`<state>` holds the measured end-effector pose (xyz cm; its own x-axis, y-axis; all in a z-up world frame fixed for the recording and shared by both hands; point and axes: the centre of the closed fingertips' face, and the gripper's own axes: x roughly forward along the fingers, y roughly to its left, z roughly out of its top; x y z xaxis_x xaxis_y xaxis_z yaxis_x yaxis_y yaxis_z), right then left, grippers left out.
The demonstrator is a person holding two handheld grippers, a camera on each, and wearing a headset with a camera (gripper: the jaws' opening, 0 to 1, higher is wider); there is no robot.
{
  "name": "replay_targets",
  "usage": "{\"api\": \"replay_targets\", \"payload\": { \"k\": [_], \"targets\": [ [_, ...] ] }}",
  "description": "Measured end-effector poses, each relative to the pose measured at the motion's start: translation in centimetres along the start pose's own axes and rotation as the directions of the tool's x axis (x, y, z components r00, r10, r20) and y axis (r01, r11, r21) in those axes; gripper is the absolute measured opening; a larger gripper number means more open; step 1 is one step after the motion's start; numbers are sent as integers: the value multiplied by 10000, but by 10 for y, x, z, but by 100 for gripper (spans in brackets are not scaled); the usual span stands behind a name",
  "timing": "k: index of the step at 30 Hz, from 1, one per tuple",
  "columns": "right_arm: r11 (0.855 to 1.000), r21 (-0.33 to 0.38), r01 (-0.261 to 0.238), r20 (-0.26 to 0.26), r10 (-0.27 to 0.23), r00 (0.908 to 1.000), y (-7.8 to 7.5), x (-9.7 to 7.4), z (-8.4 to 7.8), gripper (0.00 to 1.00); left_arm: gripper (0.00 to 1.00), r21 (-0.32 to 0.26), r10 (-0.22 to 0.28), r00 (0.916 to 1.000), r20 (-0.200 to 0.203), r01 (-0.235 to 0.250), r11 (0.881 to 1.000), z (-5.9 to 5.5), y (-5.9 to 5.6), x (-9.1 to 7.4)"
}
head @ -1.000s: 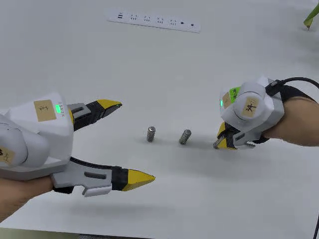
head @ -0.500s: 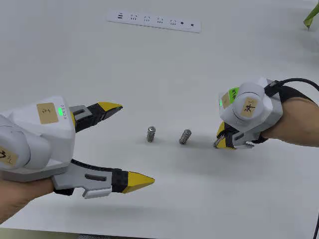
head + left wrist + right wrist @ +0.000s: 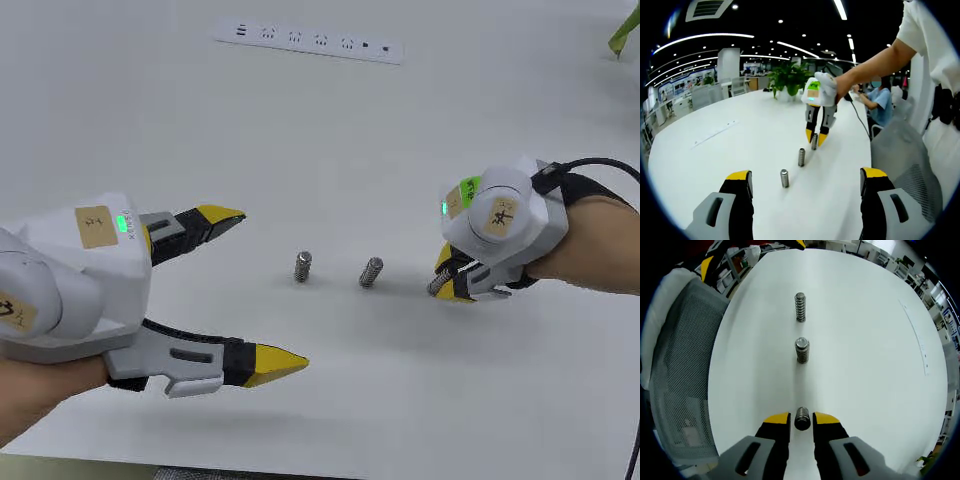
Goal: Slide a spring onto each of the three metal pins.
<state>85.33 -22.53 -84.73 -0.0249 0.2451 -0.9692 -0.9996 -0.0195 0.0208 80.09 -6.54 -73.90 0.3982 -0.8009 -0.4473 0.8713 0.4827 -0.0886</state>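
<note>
Two metal pins stand on the white table (image 3: 330, 140), each wearing a spring: one pin (image 3: 303, 267) on the left, another pin (image 3: 371, 272) to its right. They also line up in the left gripper view (image 3: 784, 178) (image 3: 801, 156) and the right gripper view (image 3: 802, 350) (image 3: 800, 306). My right gripper (image 3: 448, 284) points down at the table just right of them, shut on a third spring (image 3: 802, 418), whose coil shows between its yellow fingertips (image 3: 777, 420). My left gripper (image 3: 250, 287) hovers open at the near left, nothing between its jaws (image 3: 805, 176).
A white power strip (image 3: 310, 42) lies at the table's far side. A black cable (image 3: 600, 160) trails from the right gripper. A green leaf (image 3: 622, 35) pokes in at the top right. A grey mesh chair (image 3: 680, 365) stands beside the table.
The right gripper has shifted very slightly with the spring in it. The left gripper stays open and nearly still.
</note>
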Motion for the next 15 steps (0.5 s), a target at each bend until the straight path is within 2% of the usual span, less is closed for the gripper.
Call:
{"api": "replay_targets", "payload": {
  "k": [4,9,14,15],
  "targets": [
    [9997,202,118,178,-122,9998,0,-7,-1,25,91,26,-16,10000,-8,16,10000,0,-1,0],
    [9932,1104,355,912,-457,9948,0,-26,2,31,92,146,-48,10000,-42,49,9999,1,-3,-1],
    [9718,2296,527,1705,-934,9809,3,-45,-3,36,94,218,-90,9999,-93,92,9997,-2,-3,-3],
    [9655,2540,571,1946,-1089,9748,4,-50,-4,38,94,250,-108,9999,-121,111,9996,-2,-3,-3]
  ]
}}
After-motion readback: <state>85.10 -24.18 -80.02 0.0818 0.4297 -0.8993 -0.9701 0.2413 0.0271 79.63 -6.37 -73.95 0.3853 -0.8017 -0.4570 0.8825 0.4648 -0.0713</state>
